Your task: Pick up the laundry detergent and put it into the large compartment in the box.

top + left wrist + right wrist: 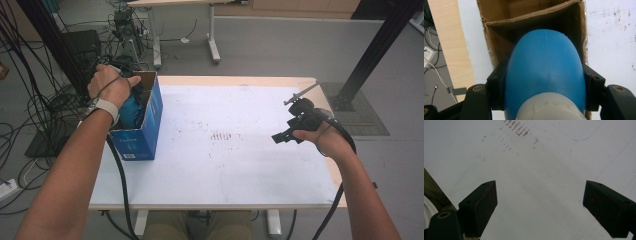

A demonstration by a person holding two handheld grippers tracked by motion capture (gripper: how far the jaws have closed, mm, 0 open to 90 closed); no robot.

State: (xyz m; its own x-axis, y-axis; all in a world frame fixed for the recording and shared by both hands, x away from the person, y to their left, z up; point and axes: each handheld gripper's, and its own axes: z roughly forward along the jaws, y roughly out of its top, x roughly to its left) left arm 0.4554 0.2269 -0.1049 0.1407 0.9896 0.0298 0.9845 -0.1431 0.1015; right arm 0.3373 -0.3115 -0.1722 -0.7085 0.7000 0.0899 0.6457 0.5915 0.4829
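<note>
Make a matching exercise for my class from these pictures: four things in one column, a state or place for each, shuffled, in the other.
Things:
1. left claw
2. right claw
3. cardboard box
4. reddish smudges

States or places:
A. open, with nothing between its jaws
B. at the table's left edge, top open
C. shut on a blue rounded object
D. near the middle of the white table top

Pairs: 1-C, 2-A, 3-B, 4-D

A box (pixel 145 127) stands on the table's (pixel 240 170) left edge; the right claw (pixel 289 134) hovers near the right edge.
</note>
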